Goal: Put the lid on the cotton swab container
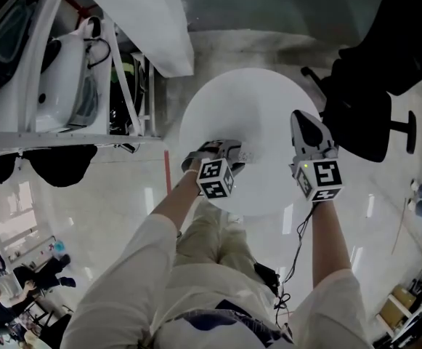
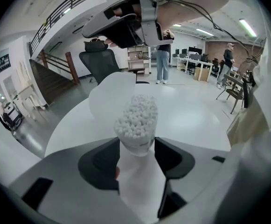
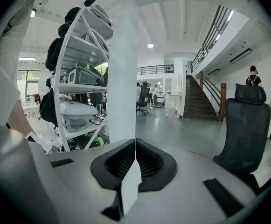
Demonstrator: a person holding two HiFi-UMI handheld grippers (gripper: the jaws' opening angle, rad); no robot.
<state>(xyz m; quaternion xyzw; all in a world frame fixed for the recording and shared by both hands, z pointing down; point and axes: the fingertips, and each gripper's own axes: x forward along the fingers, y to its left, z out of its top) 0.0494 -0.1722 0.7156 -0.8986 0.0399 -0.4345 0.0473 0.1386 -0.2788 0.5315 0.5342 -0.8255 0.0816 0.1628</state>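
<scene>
Your left gripper (image 2: 137, 158) seems clamped on the open cotton swab container (image 2: 136, 120), upright over the white table (image 1: 269, 100) with its swabs bare, while your right gripper (image 3: 135, 161) is pinched together empty and no lid shows, so capping is all ahead.

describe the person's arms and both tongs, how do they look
Loose cream sleeves end short of the wrists. The left tongs and right tongs are grey with black ribbed pads; each carries a white cube printed with black square markers. A thin black cable hangs from the right one.
</scene>
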